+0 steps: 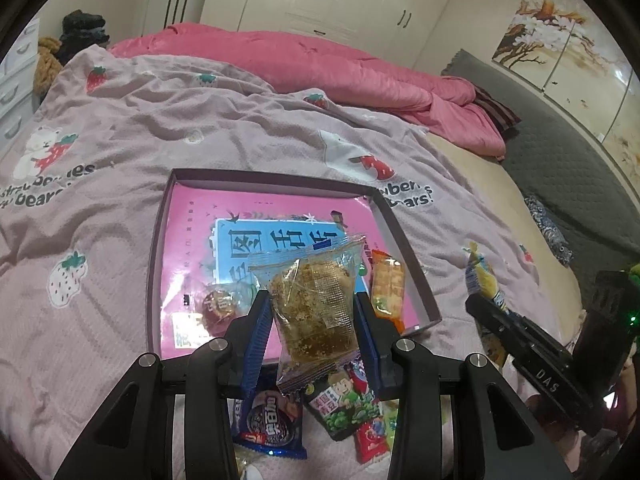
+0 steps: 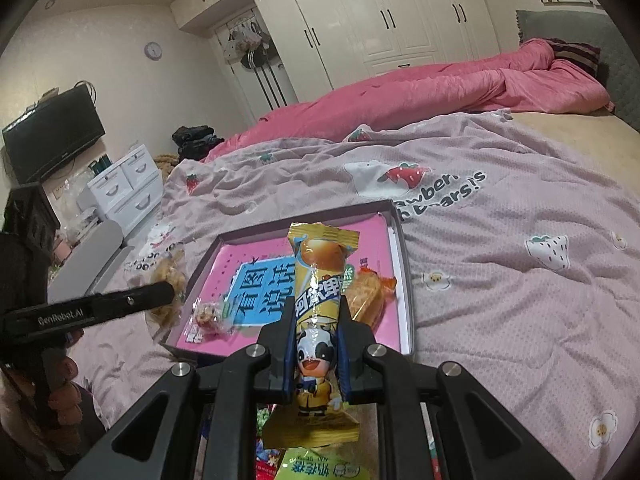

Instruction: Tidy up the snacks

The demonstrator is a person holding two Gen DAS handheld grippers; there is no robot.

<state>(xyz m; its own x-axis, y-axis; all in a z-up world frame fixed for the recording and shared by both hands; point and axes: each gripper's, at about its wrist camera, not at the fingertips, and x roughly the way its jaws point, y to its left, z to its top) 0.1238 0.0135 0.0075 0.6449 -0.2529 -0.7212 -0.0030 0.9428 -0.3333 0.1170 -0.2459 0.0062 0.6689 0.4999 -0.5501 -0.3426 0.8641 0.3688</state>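
Left gripper (image 1: 314,316): black angular linkage arms, round silver screw heads at the pivots, ribbed blue pads (image 1: 256,344) inside each finger. Right gripper (image 2: 314,344): same build, black arms, silver screws, blue pads. At right edge of left view its black body reads "DAS" in white, small green light nearby. At left of right view, black bar lettered "GenRobot.AI"

Home bedroom: bed (image 2: 520,240), pink duvet (image 2: 400,96), wardrobes (image 2: 380,20).

Dim, warm indoor light with soft shadows, glare on the glossy wardrobe doors (image 2: 400,20), and heavy fisheye bending with dark corners.
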